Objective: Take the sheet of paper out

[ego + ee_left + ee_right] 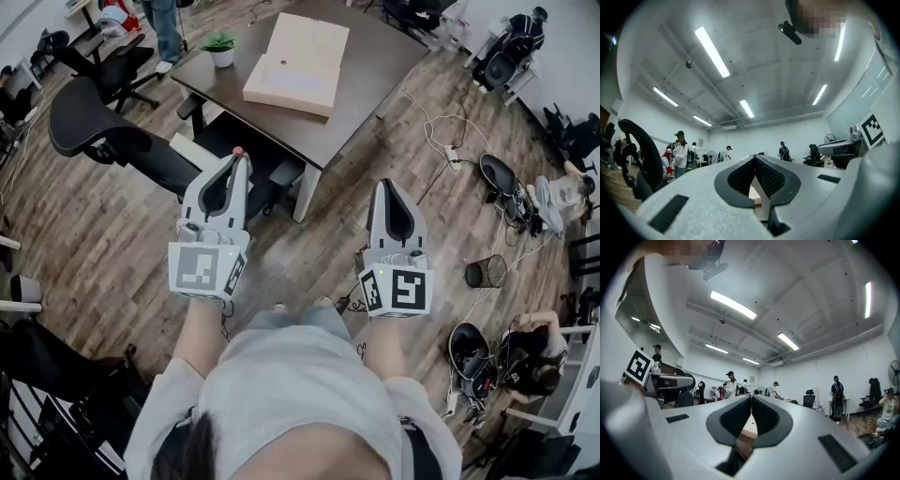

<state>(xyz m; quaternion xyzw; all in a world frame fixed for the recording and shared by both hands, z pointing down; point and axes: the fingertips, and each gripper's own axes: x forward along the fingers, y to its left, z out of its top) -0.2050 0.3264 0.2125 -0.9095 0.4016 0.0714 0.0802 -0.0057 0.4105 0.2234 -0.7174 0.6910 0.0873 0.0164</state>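
Note:
A flat tan cardboard box [298, 62] lies on the dark brown table [375, 66] ahead of me; no loose sheet of paper shows. Both grippers hang in the air well short of the table, side by side and pointing toward it. My left gripper [238, 155] is shut, its tips meeting with nothing between them. My right gripper [387, 184] is shut and empty too. In the left gripper view the jaws of the left gripper [754, 157] touch at the tips, and a strip of the box [754, 192] shows below them. The right gripper view has the right gripper [751, 397] likewise closed over the box [749, 425].
A small potted plant [220, 47] stands on the table's left end. Black office chairs [103, 131] sit at the table's left side. Cables and a power strip [450, 155], a wire bin [487, 272] and seated people are on the floor to the right.

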